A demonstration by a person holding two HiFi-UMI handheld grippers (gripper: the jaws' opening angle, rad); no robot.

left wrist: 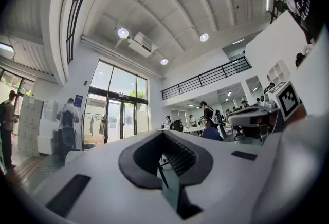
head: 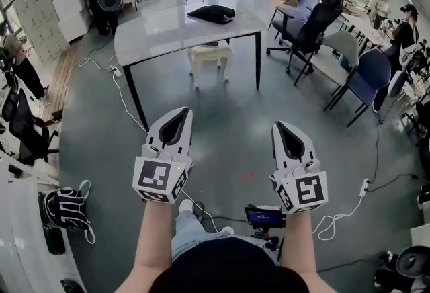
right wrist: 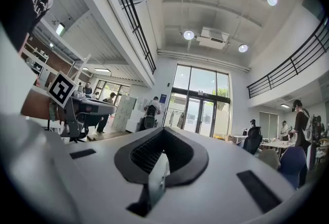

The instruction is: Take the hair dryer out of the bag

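Head view: left gripper [head: 181,114] and right gripper [head: 281,126] empty, fingers clenched.
Not started yet; next, walk to the black bag [head: 211,13] on the tabletop [head: 161,33].

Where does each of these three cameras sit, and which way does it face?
Head view: on the person's head, facing forward and steeply down at a white table bearing a black fabric bag; both forearms, left claw and right claw show.
Left gripper view: on the left claw, level along its shut jaws toward tall glass doors; the right claw's marker cube shows.
Right gripper view: on the right claw, likewise; the left claw's cube shows.
Both gripper views share those doors.
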